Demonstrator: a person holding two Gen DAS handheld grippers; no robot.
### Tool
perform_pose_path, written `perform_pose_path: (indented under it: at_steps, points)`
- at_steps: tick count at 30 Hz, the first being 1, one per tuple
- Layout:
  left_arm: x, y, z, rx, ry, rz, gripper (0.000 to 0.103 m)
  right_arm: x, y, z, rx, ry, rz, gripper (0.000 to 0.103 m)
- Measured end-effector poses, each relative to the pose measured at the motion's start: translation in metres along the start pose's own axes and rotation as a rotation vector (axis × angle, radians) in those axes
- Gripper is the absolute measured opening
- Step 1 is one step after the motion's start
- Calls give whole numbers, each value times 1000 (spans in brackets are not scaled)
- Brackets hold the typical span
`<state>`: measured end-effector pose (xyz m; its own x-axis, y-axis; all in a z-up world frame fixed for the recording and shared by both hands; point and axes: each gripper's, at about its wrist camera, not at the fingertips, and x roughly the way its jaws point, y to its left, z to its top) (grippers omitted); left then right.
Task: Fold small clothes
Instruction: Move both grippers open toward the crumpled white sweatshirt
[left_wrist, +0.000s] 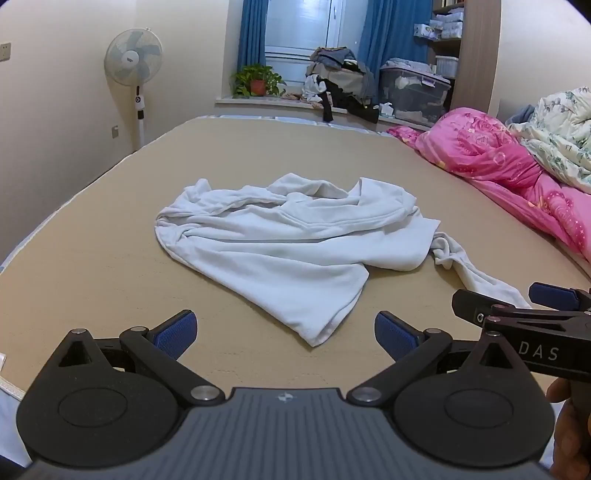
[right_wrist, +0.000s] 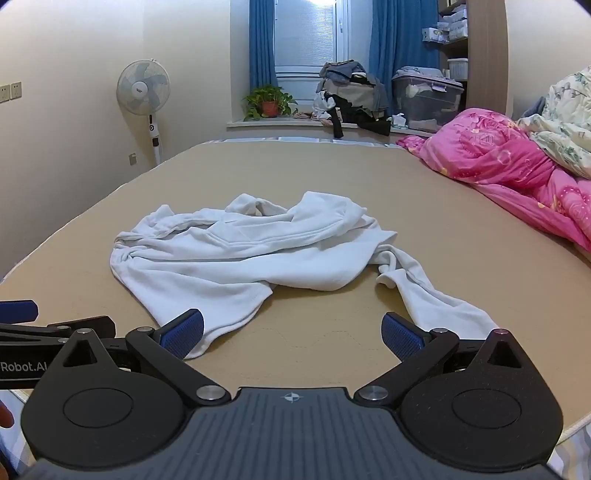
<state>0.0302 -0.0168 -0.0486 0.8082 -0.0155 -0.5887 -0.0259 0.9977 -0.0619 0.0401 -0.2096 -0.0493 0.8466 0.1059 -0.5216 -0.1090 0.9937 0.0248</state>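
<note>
A white garment (left_wrist: 288, 243) lies crumpled on the tan bed surface (left_wrist: 110, 258), one sleeve trailing to the right. It also shows in the right wrist view (right_wrist: 236, 254), with the sleeve (right_wrist: 436, 306) running toward the right finger. My left gripper (left_wrist: 284, 332) is open and empty, just short of the garment's near corner. My right gripper (right_wrist: 291, 334) is open and empty, its blue pads (right_wrist: 184, 332) at the near hem and sleeve end. The right gripper also shows at the right edge of the left wrist view (left_wrist: 517, 299).
A pink quilt (left_wrist: 517, 166) and a floral duvet (left_wrist: 561, 136) are piled along the bed's right side. A standing fan (left_wrist: 135, 66), a potted plant (left_wrist: 258, 79), a clothes pile (left_wrist: 340, 85) and a storage box (left_wrist: 413, 92) stand beyond the far edge.
</note>
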Motion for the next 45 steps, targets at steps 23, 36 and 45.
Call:
perform_pose_path:
  at_steps: [23, 36, 45]
  points:
    - [0, 0, 0, 0, 4, 1, 102, 2, 4, -1, -1, -1, 0, 101]
    - [14, 2, -7, 47, 34, 50, 74, 7, -45, 30, 83, -12, -32, 94]
    - [82, 6, 2, -37, 175, 11, 50, 35, -97, 34, 174, 58, -45, 55]
